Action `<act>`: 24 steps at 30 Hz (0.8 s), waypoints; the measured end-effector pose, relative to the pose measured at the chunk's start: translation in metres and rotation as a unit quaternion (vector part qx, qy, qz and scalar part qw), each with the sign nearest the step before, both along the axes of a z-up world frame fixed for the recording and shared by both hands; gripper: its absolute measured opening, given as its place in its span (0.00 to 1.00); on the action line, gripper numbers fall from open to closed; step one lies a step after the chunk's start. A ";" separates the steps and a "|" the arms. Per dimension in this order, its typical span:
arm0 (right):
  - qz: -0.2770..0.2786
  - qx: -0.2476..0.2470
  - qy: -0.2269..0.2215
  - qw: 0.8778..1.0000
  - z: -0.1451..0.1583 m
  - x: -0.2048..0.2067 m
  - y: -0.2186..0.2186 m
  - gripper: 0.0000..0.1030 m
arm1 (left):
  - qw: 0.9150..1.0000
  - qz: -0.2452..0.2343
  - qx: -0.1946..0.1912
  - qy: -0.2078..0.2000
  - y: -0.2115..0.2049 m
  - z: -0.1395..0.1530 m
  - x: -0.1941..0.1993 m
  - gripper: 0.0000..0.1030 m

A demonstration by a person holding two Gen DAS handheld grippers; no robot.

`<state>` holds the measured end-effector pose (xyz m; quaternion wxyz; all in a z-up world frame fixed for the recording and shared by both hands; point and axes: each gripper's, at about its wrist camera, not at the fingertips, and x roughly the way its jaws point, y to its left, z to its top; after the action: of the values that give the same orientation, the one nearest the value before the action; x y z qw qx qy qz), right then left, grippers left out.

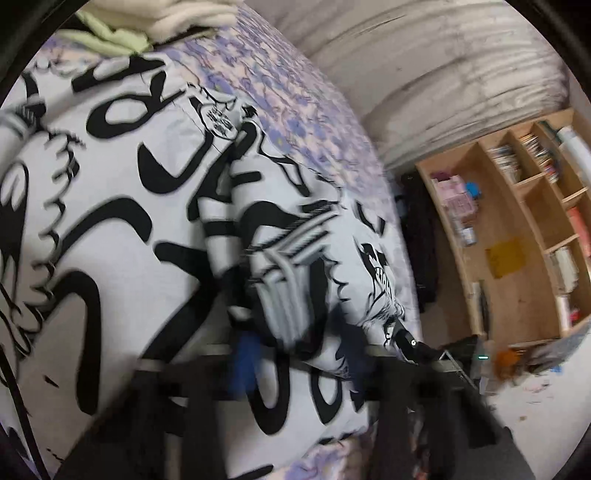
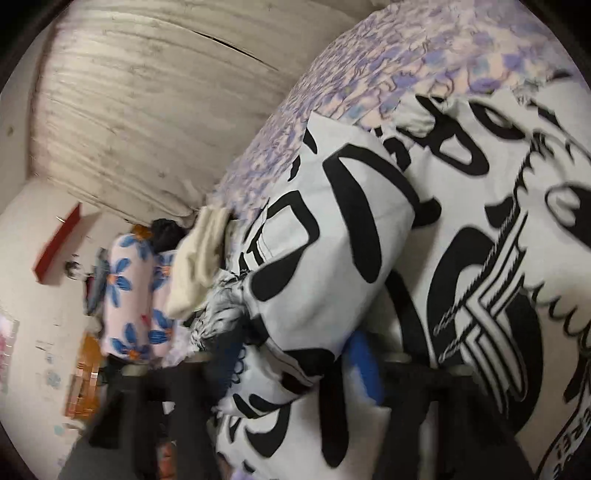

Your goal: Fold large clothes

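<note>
A large white garment with bold black graffiti print (image 1: 122, 206) lies spread on a bed with a purple floral sheet (image 1: 295, 110). My left gripper (image 1: 295, 354) is shut on a bunched fold of this garment, its blue pads partly showing under the cloth. In the right wrist view the same garment (image 2: 480, 240) covers the bed, and my right gripper (image 2: 295, 373) is shut on a thick rolled fold of it (image 2: 325, 236). Both views are motion-blurred.
Folded cream and green clothes (image 1: 155, 26) sit at the far end of the bed. A wooden bookshelf (image 1: 517, 229) stands against the wall. A cream cloth (image 2: 199, 258) and a floral pillow (image 2: 129, 288) lie at the bed's edge. The purple sheet (image 2: 406, 55) is bare beyond the garment.
</note>
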<state>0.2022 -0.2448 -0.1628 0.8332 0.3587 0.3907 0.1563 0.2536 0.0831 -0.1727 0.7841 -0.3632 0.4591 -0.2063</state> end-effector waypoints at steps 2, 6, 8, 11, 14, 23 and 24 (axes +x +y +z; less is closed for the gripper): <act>-0.001 -0.020 -0.011 1.000 0.015 -0.006 0.011 0.14 | 0.999 0.013 0.043 -0.006 -0.004 0.012 0.000 0.07; 0.010 -0.039 -0.043 0.998 0.044 -0.035 0.034 0.12 | 0.990 0.038 0.121 -0.056 -0.002 0.047 -0.014 0.05; 0.011 -0.067 -0.038 0.997 0.044 -0.047 0.047 0.12 | 0.983 0.049 0.162 -0.071 0.000 0.059 -0.022 0.05; 0.012 -0.114 0.025 0.993 0.011 -0.051 0.058 0.12 | 0.978 0.032 0.203 -0.036 -0.004 0.039 -0.025 0.05; 0.009 -0.109 0.040 0.993 -0.008 -0.055 0.055 0.12 | 0.967 0.007 0.253 0.010 -0.015 -0.002 -0.028 0.05; 0.033 -0.152 0.043 0.987 0.017 -0.063 0.062 0.25 | 0.957 -0.015 0.289 -0.024 -0.030 0.002 -0.041 0.23; 0.032 -0.161 0.040 0.986 0.019 -0.069 0.062 0.31 | 0.958 -0.014 0.284 -0.024 -0.028 0.003 -0.045 0.31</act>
<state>0.1329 -0.1830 -0.1438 0.8585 0.2134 0.4546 0.1037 0.2091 0.0548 -0.1699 0.8626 -0.1141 0.4850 -0.0874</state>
